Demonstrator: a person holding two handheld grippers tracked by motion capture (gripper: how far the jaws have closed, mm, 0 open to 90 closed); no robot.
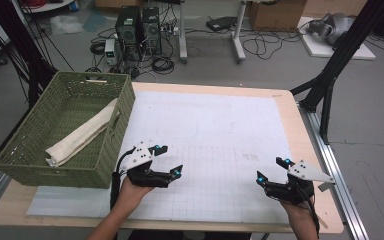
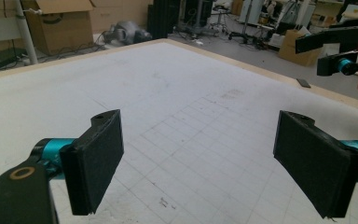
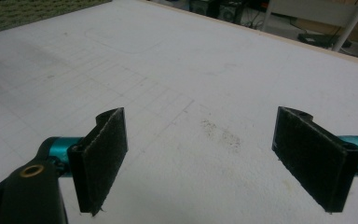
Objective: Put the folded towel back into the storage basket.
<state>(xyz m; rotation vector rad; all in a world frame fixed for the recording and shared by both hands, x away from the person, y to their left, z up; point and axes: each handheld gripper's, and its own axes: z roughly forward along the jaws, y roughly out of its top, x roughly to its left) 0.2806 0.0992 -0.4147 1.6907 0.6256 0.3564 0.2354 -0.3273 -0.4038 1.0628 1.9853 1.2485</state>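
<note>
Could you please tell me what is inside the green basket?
A folded beige cloth lies slantwise inside the basket, one end leaning up on its right wall. The near wall hides the floor behind it, and what lies under the cloth cannot be seen.

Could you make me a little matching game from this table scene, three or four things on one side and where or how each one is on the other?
Things:
1. basket
2. folded cloth
3. left gripper
4. right gripper

Places or states:
A. lying inside the basket
B. open, near the table's right front
C. green, at the table's left edge
D. open, just beside the basket

Pairs: 1-C, 2-A, 3-D, 4-B
</note>
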